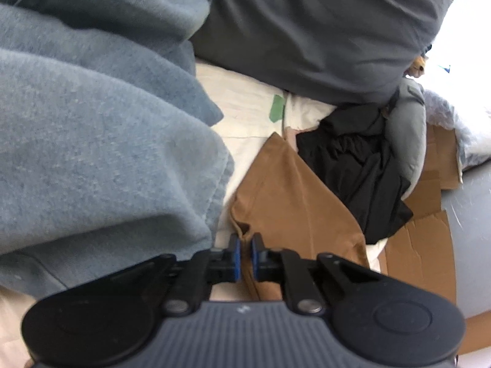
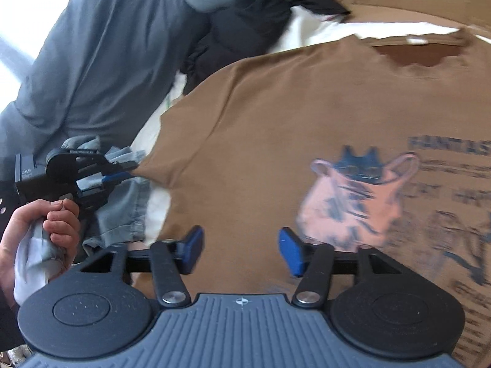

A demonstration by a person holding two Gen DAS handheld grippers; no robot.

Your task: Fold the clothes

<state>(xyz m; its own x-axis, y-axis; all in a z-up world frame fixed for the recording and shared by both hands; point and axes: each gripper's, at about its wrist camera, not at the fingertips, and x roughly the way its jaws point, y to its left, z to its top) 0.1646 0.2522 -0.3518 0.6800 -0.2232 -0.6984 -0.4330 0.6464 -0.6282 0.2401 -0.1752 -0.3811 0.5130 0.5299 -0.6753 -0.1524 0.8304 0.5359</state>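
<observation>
- A brown T-shirt (image 2: 276,116) is spread flat across the pale sheet (image 1: 245,113), print side up, and most of the right wrist view is filled by it; its collar lies at the far right, and a cat-in-a-bag print (image 2: 359,202) with dark lettering is seen at the near right.
- A dark grey garment (image 2: 101,61) is heaped along the far left of the shirt, with a black garment (image 1: 353,165) crumpled just beside it.
- A blue-grey fleece (image 1: 92,122) is bunched large on the left of the left wrist view, close to the camera.
- Flattened cardboard (image 1: 420,245) is seen beyond the sheet's right edge.
- The left gripper (image 1: 245,251) is clamped on the brown shirt's sleeve edge, cloth pinched tight between its blue pads; the handle is gripped by a hand (image 2: 40,233).
- The right gripper (image 2: 242,251) is held over the shirt's near part, jaws about half apart, with nothing pressed between the pads.
</observation>
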